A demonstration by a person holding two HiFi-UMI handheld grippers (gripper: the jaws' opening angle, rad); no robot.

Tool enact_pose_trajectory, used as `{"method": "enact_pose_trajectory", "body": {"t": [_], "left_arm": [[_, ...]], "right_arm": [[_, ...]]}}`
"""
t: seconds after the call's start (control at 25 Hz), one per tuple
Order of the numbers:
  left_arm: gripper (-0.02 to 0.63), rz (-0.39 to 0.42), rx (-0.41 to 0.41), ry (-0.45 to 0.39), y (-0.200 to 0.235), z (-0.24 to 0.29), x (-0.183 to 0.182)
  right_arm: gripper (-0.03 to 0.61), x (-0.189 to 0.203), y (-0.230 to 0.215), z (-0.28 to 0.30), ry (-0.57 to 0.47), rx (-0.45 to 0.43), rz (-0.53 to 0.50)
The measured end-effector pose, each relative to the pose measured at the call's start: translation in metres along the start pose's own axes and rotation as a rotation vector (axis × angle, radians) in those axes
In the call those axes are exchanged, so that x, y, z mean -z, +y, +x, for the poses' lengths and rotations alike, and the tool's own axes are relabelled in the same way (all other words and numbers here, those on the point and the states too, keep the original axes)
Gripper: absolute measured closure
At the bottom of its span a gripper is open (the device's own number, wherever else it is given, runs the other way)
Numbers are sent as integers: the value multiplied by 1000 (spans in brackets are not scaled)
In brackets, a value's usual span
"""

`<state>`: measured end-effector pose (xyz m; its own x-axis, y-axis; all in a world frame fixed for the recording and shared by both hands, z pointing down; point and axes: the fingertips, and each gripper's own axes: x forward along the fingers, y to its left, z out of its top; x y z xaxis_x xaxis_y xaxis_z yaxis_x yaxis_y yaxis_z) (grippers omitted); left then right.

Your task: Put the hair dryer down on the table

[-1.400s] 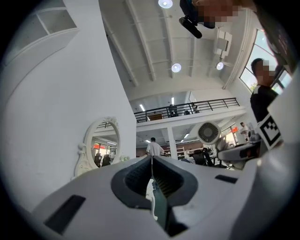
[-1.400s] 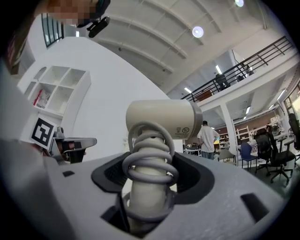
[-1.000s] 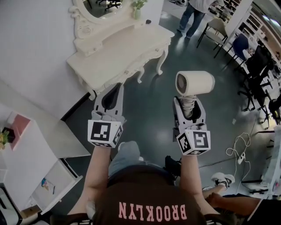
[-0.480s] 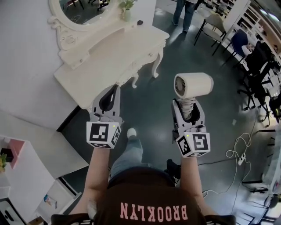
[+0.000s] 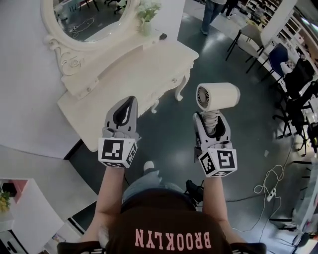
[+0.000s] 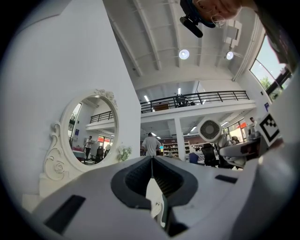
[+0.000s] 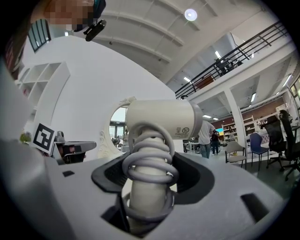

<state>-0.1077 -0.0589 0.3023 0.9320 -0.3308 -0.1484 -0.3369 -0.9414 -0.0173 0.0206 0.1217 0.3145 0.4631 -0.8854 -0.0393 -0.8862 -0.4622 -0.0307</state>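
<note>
A cream hair dryer [image 5: 217, 96] stands upright over the dark floor, its handle wrapped in a coiled grey cord and clamped in my right gripper [image 5: 212, 122]. In the right gripper view the hair dryer [image 7: 161, 123] fills the middle, with the cord coils [image 7: 149, 161] between the jaws. My left gripper [image 5: 124, 113] is shut with nothing in it and hovers at the front edge of the white dressing table [image 5: 124, 77]. The left gripper view shows the jaws touching, the oval mirror [image 6: 93, 129] at the left and the hair dryer [image 6: 209, 130] at the right.
The dressing table carries a small plant [image 5: 146, 15] and an ornate oval mirror [image 5: 84, 20]. A person [image 5: 213, 12] stands on the floor beyond it. Chairs [image 5: 248, 37] and desks line the right side, and a white cable [image 5: 271, 178] lies on the floor.
The whole view has shifted: the dressing table has come closer and lower in the head view, now under the left gripper's tips. Both grippers keep their hold and spacing.
</note>
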Motion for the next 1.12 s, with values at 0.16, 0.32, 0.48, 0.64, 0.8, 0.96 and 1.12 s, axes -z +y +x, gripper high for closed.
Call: {"method": "enact_pose_trajectory", "body": {"t": [0.16,0.32,0.48,0.64,0.8,0.96,1.12], "left_arm": [[606,4,-6,5,15,29,5],[606,7,-21,15,25,54,14],[606,14,-49,23,32,84,27],[606,29,-105,27,38,122,34],[606,30,-185,29,44,168,41],[606,29,-259,32,50,217,52],[606,23,-352,44,45,249,67]], "right_arm": [[318,2,-8,36,5,-13,3],[318,8,-21,66,5,-27,13],[318,16,-42,101,0,-58,22],[318,16,-67,145,3,-120,28],[317,20,-100,199,18,-202,19],[318,22,-132,256,40,-283,4],[318,30,-161,300,61,-384,-16]]}}
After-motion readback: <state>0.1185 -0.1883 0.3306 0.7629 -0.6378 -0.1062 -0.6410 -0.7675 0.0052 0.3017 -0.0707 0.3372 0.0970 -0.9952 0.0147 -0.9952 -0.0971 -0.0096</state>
